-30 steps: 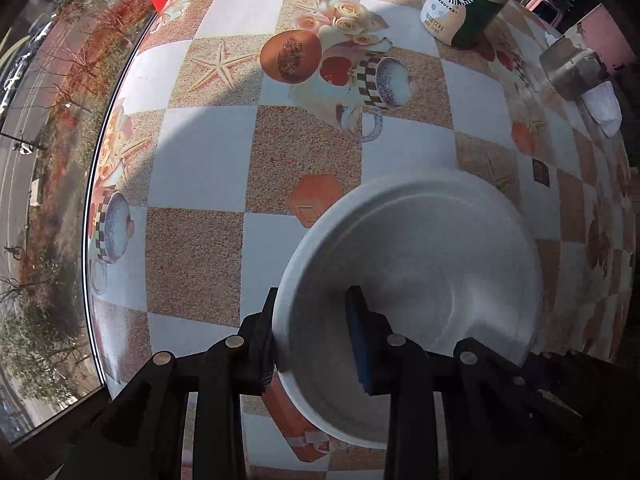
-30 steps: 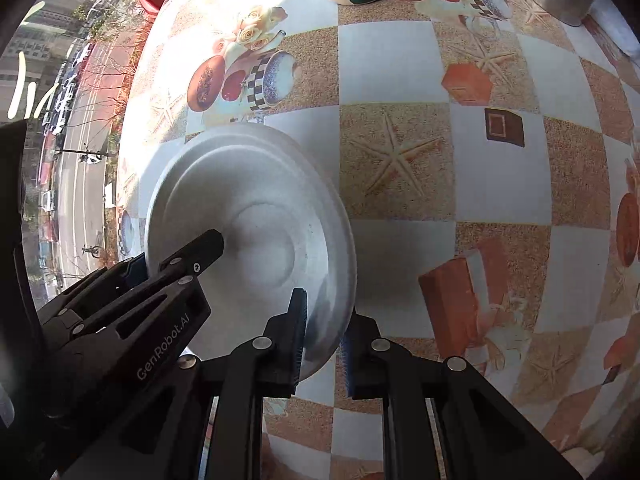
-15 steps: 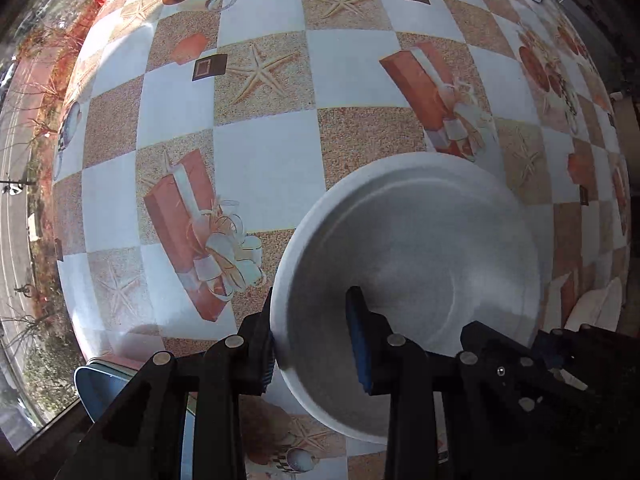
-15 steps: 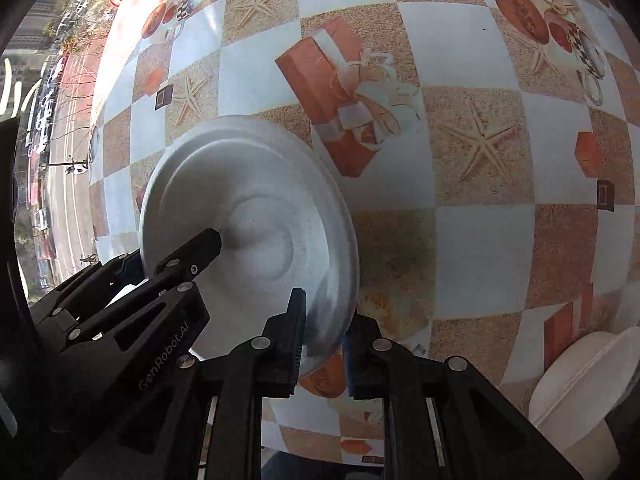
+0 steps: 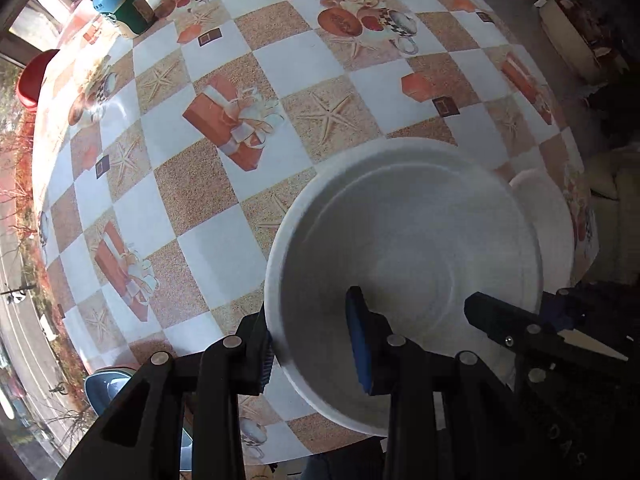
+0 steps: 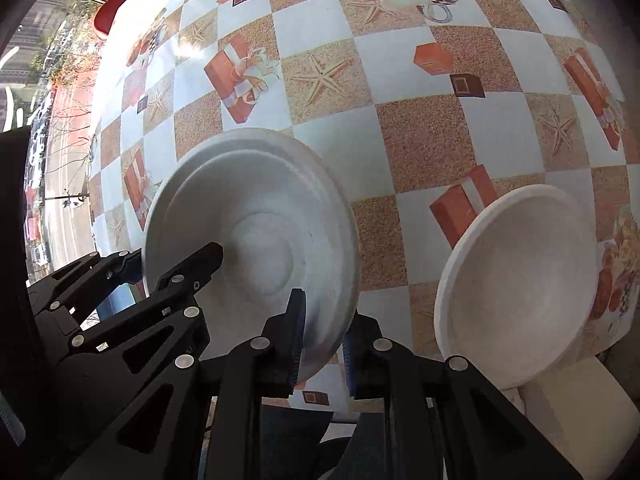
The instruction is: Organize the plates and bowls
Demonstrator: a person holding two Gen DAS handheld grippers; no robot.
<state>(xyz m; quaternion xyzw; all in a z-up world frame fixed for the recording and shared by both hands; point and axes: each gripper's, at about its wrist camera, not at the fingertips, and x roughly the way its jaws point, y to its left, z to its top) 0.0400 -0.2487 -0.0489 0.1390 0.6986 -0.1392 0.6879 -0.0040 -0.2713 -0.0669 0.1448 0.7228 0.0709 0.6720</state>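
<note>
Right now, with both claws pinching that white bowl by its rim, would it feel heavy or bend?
The white bowl looks matte and fibrous, like moulded pulp, so it is probably light. Its thin rim, pinched by the left claw and right claw, might flex. The rough surface probably resists slipping.

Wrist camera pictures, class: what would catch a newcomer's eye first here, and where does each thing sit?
First, the white bowl carried above the checked tablecloth, pinched at its rim by the left gripper and, on the opposite side, by the right gripper. A second white bowl rests at the table's near right edge. Far back left stands a green Starbucks container.
</note>
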